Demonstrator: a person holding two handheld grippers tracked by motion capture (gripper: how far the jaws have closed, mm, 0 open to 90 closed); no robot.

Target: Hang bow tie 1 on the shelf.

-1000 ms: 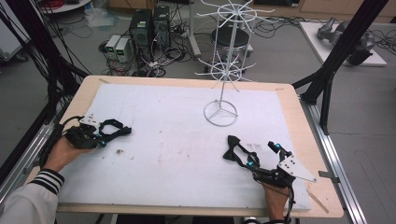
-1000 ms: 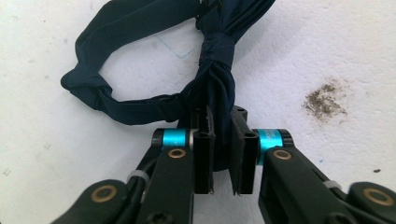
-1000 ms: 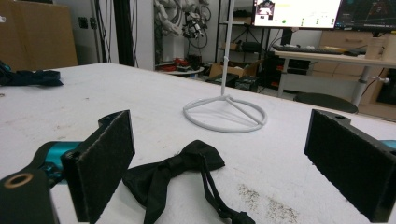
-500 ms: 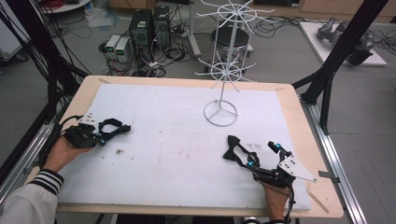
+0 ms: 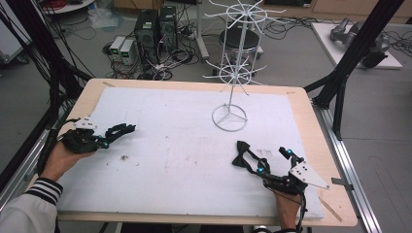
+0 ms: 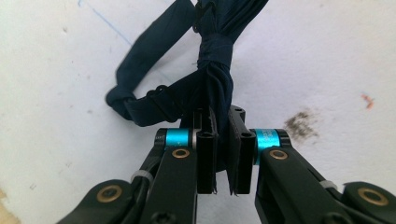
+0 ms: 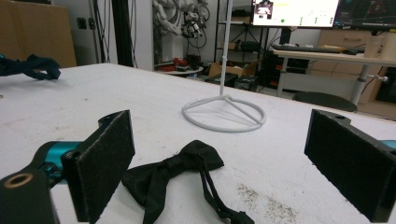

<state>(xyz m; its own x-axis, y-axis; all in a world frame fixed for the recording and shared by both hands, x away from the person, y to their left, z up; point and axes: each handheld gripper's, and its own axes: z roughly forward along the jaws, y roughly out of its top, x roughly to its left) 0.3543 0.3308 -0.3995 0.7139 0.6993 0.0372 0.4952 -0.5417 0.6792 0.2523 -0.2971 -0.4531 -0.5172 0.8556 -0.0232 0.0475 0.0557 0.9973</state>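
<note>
My left gripper (image 5: pixel 103 142) rests low over the white mat (image 5: pixel 184 145) at its left side, shut on a navy bow tie (image 5: pixel 120 130). In the left gripper view the pads (image 6: pixel 207 158) pinch the navy bow tie (image 6: pixel 212 88) near its knot, and its strap loops off to the left. A black bow tie (image 5: pixel 241 156) lies flat on the mat at the right. My right gripper (image 5: pixel 275 161) stands open just behind it. In the right gripper view the black bow tie (image 7: pixel 173 171) lies between the wide-apart pads (image 7: pixel 106 161), untouched.
A white wire display stand (image 5: pixel 232 73) rises from its ring base (image 5: pixel 229 117) at the back middle of the mat. Computers and cables sit on the floor beyond the table's far edge. Black frame posts flank both sides.
</note>
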